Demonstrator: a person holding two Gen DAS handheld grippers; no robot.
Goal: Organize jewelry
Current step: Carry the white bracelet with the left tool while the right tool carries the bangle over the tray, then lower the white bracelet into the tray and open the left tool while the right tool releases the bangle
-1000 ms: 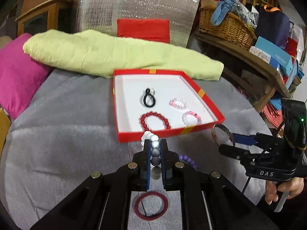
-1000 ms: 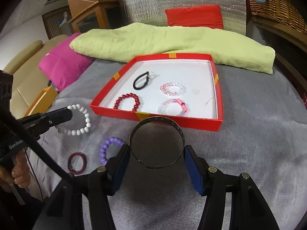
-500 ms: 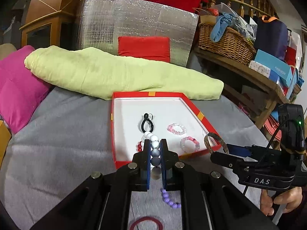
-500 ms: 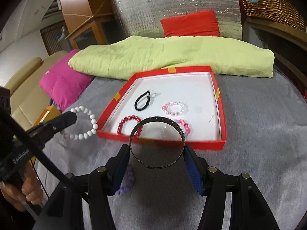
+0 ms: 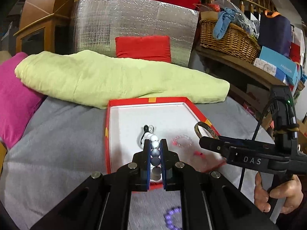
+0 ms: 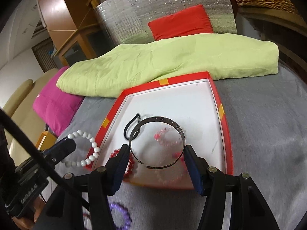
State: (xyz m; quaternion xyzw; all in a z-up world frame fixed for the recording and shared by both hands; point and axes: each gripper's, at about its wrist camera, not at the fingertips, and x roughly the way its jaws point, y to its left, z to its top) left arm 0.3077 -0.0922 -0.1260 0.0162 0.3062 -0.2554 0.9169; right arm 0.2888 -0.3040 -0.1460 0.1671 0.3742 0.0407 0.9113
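L claw [image 5: 154,153] is pinched tight on the white bead bracelet [image 6: 87,149], R claw [image 6: 156,153] is half-spread gripping the metal bangle [image 6: 157,141], both over the red tray [image 6: 223,122]. Get low over bare white floor, w/ clear gap from the pieces inside, then let go.

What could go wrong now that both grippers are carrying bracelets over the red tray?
1. The dark metal bangle, held across its width by the right gripper, hangs over the pink beaded bracelets and black hair tie; dropped there it may land on them and tangle.
2. The left gripper pinches only a few beads of the white pearl bracelet; the loop hangs near the shallow red cardboard tray's left wall and might snag it.
3. The two grippers sit close together and could collide.
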